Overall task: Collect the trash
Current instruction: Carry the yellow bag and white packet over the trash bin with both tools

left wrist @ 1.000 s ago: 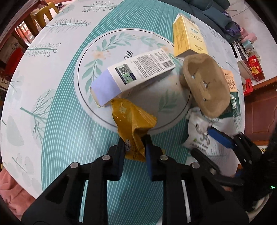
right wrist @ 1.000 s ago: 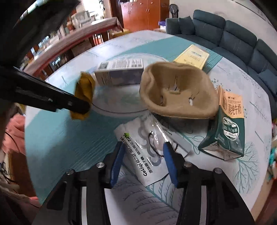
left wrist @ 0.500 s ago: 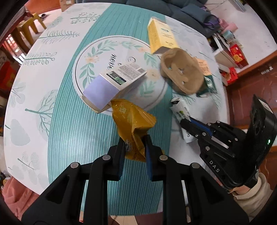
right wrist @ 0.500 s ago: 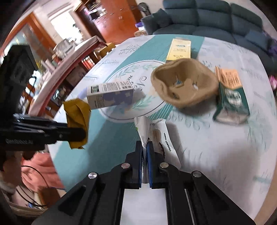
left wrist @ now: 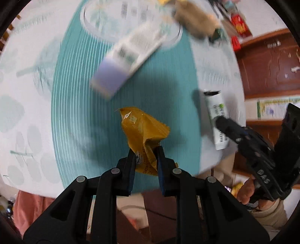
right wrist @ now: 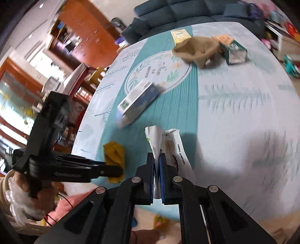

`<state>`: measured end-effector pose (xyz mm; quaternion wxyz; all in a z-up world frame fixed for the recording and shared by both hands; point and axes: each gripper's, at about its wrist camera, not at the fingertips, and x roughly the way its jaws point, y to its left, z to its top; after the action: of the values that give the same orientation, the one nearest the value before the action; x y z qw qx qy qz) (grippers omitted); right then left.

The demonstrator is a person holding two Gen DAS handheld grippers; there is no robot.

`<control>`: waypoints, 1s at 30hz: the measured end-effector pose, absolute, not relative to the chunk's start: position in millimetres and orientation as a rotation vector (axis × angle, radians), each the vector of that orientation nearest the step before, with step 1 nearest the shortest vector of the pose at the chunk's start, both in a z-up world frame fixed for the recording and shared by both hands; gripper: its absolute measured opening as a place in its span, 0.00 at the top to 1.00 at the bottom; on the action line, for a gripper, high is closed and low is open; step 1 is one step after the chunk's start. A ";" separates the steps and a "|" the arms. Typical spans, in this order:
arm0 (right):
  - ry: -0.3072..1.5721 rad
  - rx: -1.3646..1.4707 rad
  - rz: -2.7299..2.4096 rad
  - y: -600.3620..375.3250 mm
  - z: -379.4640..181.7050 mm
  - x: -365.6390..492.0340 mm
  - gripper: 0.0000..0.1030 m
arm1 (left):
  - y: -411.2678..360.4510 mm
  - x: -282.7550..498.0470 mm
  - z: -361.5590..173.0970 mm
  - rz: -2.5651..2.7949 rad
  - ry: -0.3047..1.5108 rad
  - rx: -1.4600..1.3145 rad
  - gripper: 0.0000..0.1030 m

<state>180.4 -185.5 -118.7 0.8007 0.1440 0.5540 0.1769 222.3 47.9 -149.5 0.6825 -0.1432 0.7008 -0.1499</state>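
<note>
My left gripper (left wrist: 145,150) is shut on a crumpled yellow wrapper (left wrist: 142,129) and holds it above the near edge of the round table (left wrist: 78,116). The yellow wrapper also shows in the right wrist view (right wrist: 114,155), at the tip of the left gripper (right wrist: 120,171). My right gripper (right wrist: 156,156) is shut on a white coconut candy wrapper (right wrist: 168,144), lifted off the table. In the left wrist view that white wrapper (left wrist: 216,114) hangs from the right gripper (left wrist: 220,122) at the right.
On the table lie a white and purple box (right wrist: 139,99), a brown paper pulp tray (right wrist: 196,48), a green carton (right wrist: 234,50) and a yellow box (right wrist: 181,35). A dark sofa (right wrist: 187,11) stands behind the table. Wooden cabinets (right wrist: 82,33) stand at left.
Both grippers have pulled back toward the table's near edge with their wrappers. The table objects now look farther away, and the view is blurred by motion.
</note>
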 end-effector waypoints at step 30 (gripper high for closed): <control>1.335 0.576 0.145 -160.1 -262.0 -11.5 0.95 | 36.0 49.5 -208.2 -0.527 1.494 -0.018 0.84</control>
<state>-11.5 -160.1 -262.0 0.7447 0.2632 0.6098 0.0661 49.5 36.0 -208.2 0.7021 -0.0082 0.6714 -0.2369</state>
